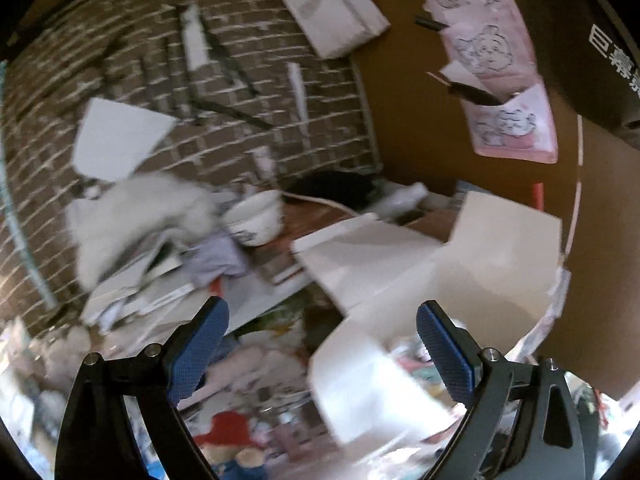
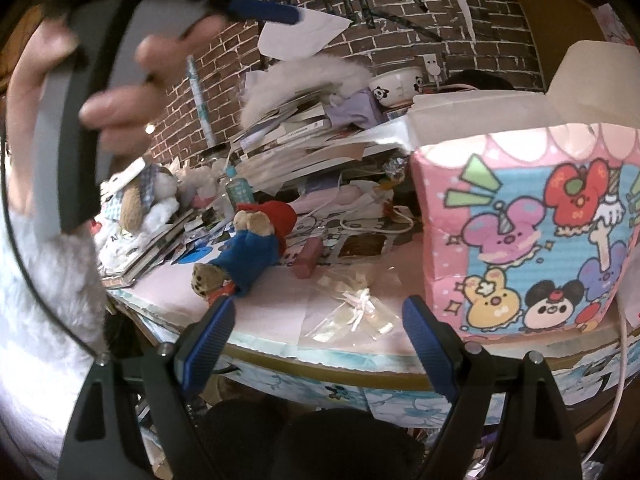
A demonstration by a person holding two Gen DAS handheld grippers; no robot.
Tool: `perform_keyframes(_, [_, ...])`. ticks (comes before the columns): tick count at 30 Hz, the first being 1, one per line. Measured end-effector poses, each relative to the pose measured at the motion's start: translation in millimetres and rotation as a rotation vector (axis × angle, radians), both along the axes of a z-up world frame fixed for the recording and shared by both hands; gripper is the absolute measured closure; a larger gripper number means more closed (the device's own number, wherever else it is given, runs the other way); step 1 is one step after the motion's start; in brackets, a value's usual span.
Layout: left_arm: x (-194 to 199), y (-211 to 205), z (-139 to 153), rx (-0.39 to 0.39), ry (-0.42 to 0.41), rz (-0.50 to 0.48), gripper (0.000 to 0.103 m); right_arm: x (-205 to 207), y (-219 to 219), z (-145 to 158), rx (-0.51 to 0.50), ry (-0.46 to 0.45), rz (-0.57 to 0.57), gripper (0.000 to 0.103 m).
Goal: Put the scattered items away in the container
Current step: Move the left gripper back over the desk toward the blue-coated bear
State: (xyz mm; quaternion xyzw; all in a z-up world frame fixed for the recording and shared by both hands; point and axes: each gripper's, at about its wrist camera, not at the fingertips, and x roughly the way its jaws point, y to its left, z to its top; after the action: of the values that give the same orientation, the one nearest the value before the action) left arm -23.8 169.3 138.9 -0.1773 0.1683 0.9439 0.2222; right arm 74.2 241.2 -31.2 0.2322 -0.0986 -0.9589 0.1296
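Two tools stood wide and empty, left tool point(image 1: 322, 354) above the box point(image 2: 520, 240), right tool point(image 2: 318, 334) aimed at a bag point(image 2: 352, 312) on the tabletop point(image 2: 260, 312), likely next.

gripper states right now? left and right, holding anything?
Left gripper: open, nothing between the fingers.
Right gripper: open, empty, above the table edge.

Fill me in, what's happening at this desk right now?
A person is tidying a cluttered desk with two handheld grippers. Both the left gripper and the right gripper are open and empty. The pink cartoon-printed box stands open on the right; the teddy bear in a blue coat and red hat and a clear plastic bag lie loose.
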Motion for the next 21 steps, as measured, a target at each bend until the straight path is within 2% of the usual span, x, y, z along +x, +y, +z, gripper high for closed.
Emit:
perform_keyframes(8, [17.7,-55.1,-23.3,0.049,0.028,0.133,0.009,-6.2,-12.9,-1.5,0.019,-0.008,0.02,0.019])
perform_keyframes(21, [6.9,-141.9,-80.3,0.155,-0.11,0.334,0.009,-16.5,-31.2,-2.6,0.06,-0.021,0.035,0.019])
